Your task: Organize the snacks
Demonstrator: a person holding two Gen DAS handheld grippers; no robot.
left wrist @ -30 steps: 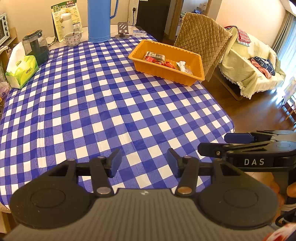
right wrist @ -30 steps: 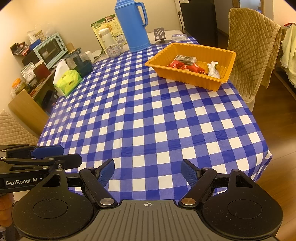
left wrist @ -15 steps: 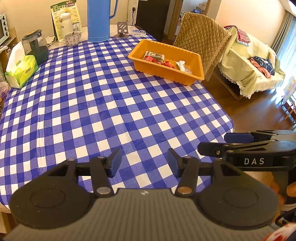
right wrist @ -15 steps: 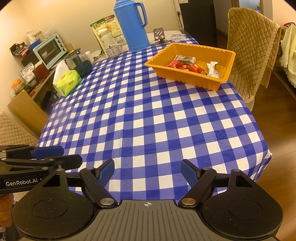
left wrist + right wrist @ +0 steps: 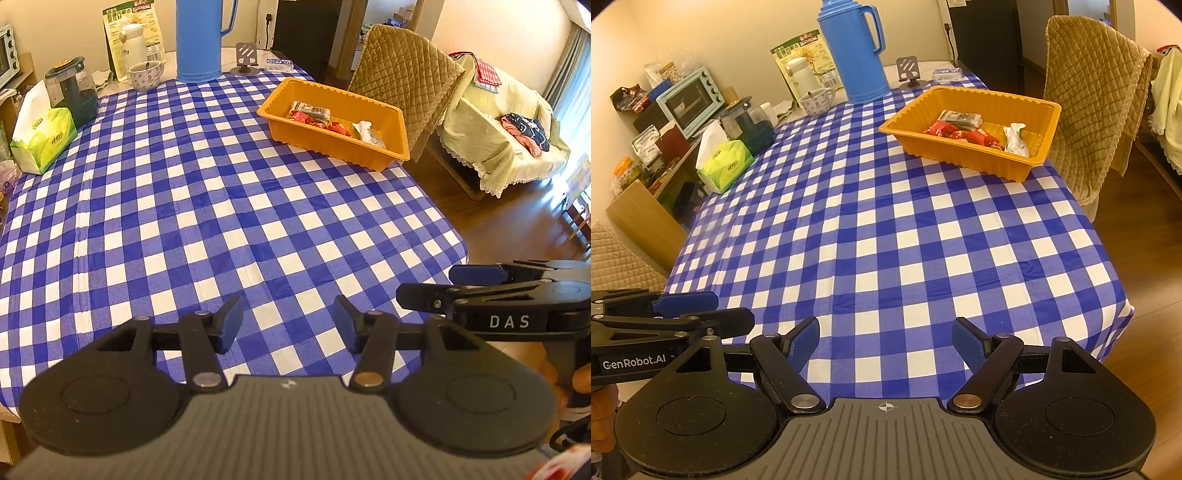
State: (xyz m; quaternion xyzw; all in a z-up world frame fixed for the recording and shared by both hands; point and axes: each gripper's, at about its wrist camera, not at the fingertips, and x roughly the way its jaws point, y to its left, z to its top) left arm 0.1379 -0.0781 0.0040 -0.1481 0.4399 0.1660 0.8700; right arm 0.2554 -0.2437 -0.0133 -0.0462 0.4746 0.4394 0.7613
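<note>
The left gripper (image 5: 288, 323) and the right gripper (image 5: 884, 341) both stand spread at the bottom of the frame, nothing between their fingers. The snacks (image 5: 979, 133) lie in the orange tray (image 5: 964, 157), far up at upper right. Only bare checked tablecloth (image 5: 886, 229) lies between. A blue thermos (image 5: 855, 51) stands behind the tray.

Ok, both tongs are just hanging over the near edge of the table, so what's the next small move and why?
Probably draw both back and stop: the snacks all lie in the orange tray, none loose on the checked cloth, and left tongs and right tongs are open, empty.
</note>
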